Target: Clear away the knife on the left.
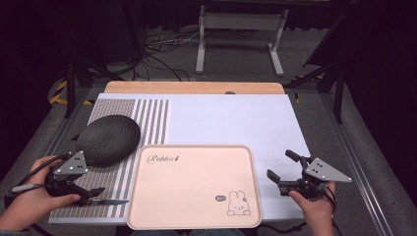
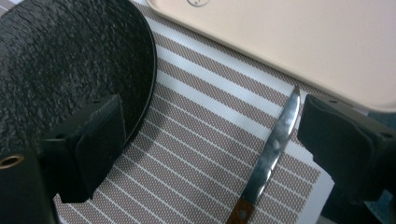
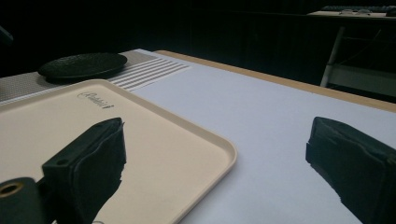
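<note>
Starting at the lower left of the high view, the person's left hand [image 1: 27, 199] holds the left gripper [image 1: 93, 192] low over the brown-and-white striped woven placemat [image 1: 152, 118], with its grey three-cornered plate on top. Its jaws are spread wide and hold nothing. In the left gripper view one jaw sits at the left over the edge of the plate and the other at the right edge of the frame, just beside the blade. Between those jaws, a bit right of centre, lies the small steel knife with a wooden handle [image 2: 271, 154], flat on the placemat, handle toward the bottom of the frame and tip pointing up toward the tray's rim, near it but I can't tell if it touches. In the high view the same knife [image 1: 110, 201] is at the bottom left, just beside the tray's left edge. Just above the left gripper sits the round black textured plate [image 1: 109, 138], resting on the placemat. Moving to the middle, the pale pink rectangular plastic tray with a rabbit drawing [image 1: 194, 184] fills the lower centre, lying partly on the placemat and partly on the white table cover [image 1: 231, 118]. Over at the lower right, the right hand [image 1: 314, 209] holds the right gripper [image 1: 281, 169] above the white cover, just off the tray's right edge. Its jaws are wide apart too, and grip nothing. In the right gripper view they frame the tray's corner and bare white cover.
</note>
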